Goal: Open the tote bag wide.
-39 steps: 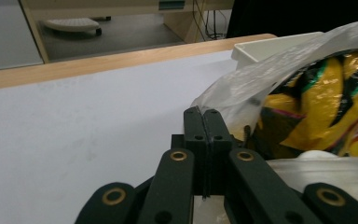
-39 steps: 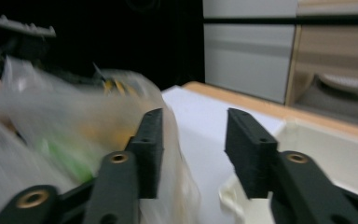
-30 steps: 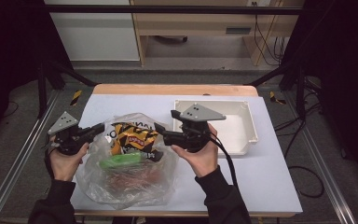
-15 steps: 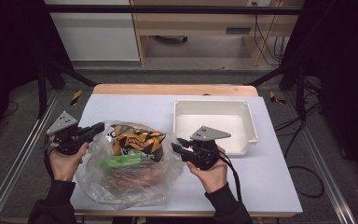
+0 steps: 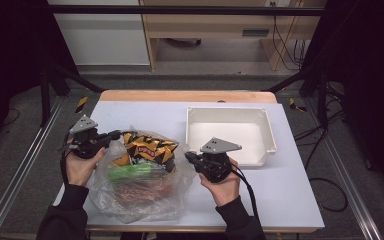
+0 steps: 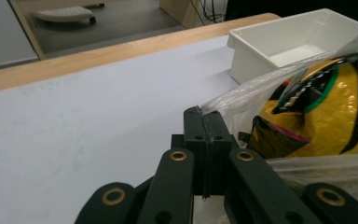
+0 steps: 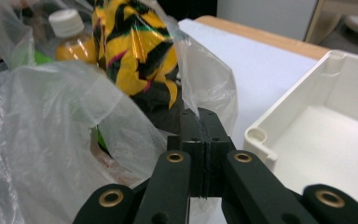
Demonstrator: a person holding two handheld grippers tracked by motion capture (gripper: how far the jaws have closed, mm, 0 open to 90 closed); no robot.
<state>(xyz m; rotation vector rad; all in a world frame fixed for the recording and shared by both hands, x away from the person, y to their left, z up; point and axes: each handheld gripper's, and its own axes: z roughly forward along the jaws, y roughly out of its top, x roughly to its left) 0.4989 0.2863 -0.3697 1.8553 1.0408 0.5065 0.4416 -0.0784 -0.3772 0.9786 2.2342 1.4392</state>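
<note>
Both my left gripper [image 6: 205, 122] and right gripper [image 7: 200, 122] pinch the thin clear plastic bag [image 5: 145, 200], whose edge could rip or slip out if I pull hard.

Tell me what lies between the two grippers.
In the high view, the clear bag spans from the left gripper to the right gripper, each shut on its rim. Inside sit a yellow chip packet and something green.

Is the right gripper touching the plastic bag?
Touching: the right gripper view shows the right gripper shut on the plastic bag edge.
</note>
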